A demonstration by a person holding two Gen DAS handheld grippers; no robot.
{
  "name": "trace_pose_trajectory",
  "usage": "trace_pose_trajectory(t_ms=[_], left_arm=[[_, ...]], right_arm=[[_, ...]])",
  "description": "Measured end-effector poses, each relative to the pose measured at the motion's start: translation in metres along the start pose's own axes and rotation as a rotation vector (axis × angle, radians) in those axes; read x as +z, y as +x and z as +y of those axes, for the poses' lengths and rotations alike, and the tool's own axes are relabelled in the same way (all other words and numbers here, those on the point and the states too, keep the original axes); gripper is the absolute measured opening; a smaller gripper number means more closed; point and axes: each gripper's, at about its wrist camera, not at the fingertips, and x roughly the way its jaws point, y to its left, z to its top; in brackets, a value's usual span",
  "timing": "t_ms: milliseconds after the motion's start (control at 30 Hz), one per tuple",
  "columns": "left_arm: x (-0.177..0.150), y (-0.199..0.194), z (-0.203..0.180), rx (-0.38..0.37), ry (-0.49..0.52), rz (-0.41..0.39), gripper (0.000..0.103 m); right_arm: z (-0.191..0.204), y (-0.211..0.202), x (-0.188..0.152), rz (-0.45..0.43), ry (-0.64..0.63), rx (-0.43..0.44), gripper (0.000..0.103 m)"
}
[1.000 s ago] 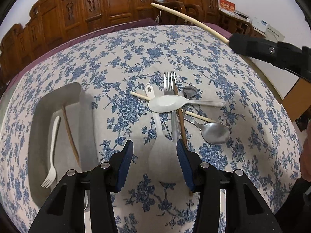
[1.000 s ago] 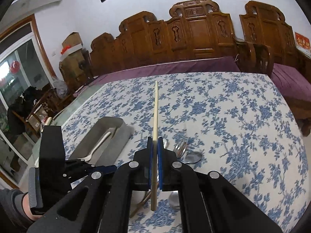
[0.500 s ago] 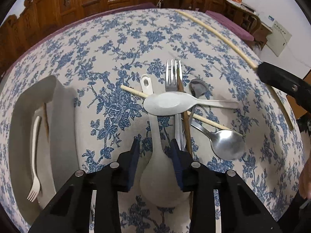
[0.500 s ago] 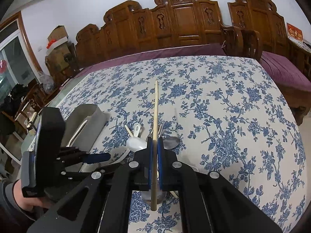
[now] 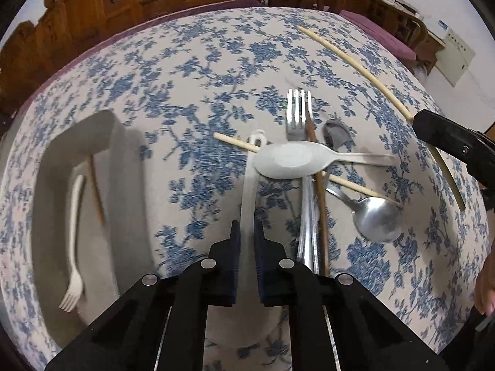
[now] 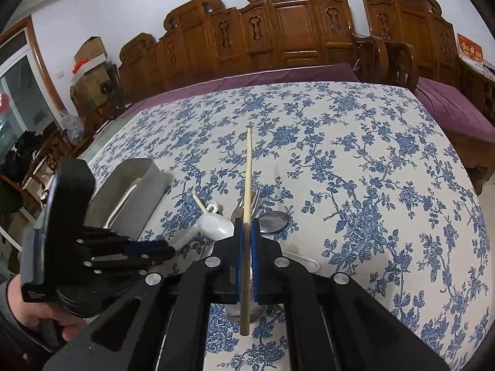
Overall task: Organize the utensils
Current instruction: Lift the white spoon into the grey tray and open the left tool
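Observation:
My left gripper (image 5: 246, 232) is shut on the handle of a white ladle-like spoon (image 5: 249, 185) that lies in the pile. The pile holds a white plastic spoon (image 5: 294, 160), a metal fork (image 5: 298, 111), a dark brown chopstick (image 5: 318, 191), a pale chopstick (image 5: 235, 142) and a metal spoon (image 5: 376, 219). My right gripper (image 6: 246, 228) is shut on a pale chopstick (image 6: 247, 185) and holds it above the pile; it also shows in the left wrist view (image 5: 365, 68). A grey tray (image 5: 123, 185) at left holds a white fork (image 5: 72, 247) and a brown chopstick (image 5: 96, 188).
The blue floral tablecloth (image 6: 371, 170) covers the table. Carved wooden chairs (image 6: 294, 24) line the far edge. A purple cloth (image 6: 278, 75) runs along the back. The left gripper's body (image 6: 71, 232) sits left of my right gripper.
My left gripper has moved forward along the white ladle spoon and closed from wide open to shut on its handle. The right gripper has lowered slightly with its chopstick.

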Motion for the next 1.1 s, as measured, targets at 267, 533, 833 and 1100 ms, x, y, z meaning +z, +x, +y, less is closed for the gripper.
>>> trace_pose_trajectory(t_ms=[267, 533, 833, 1100], left_arm=[[0.000, -0.025, 0.019, 0.029, -0.019, -0.047, 0.001], [0.000, -0.053, 0.021, 0.019, -0.019, -0.109, 0.000], [0.004, -0.025, 0.012, 0.019, 0.056, -0.017, 0.015], [0.002, 0.012, 0.007, 0.054, 0.108, 0.116, 0.021]], right_arm=[[0.003, -0.001, -0.001, 0.003, -0.005, -0.003, 0.006], [0.008, 0.000, -0.004, 0.007, -0.011, 0.001, 0.006], [0.009, -0.001, -0.004, 0.006, -0.009, 0.006, 0.006], [0.012, -0.002, -0.003, 0.001, -0.009, 0.021, 0.006]])
